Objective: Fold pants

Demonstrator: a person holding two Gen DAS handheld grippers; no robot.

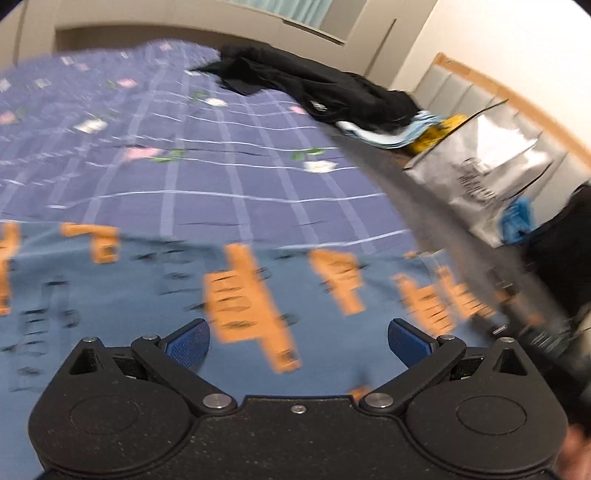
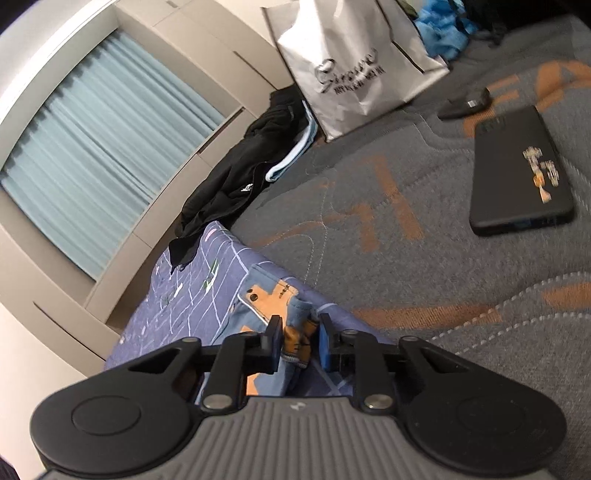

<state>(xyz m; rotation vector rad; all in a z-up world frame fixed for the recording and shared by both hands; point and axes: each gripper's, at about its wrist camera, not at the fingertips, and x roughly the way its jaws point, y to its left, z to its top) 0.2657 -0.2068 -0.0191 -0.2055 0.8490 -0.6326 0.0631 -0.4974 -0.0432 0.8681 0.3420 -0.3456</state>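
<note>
Left wrist: pants (image 1: 184, 295) crosswise, left-right.

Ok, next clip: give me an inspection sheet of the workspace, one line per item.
Surface: bed with a purple grid-pattern sheet and a grey quilt with orange lettering.
Job's things: blue pants with orange print spread on the sheet; the left view is motion-blurred.
Clutter: black clothes, white shopping bag, black phone, blue fabric.
Grippers: left tool open above the pants; right tool shut on a bunched edge of the pants.
Cables: nothing seen.
Surroundings: pale blue curtain, beige wardrobe panels, padded headboard.
</note>
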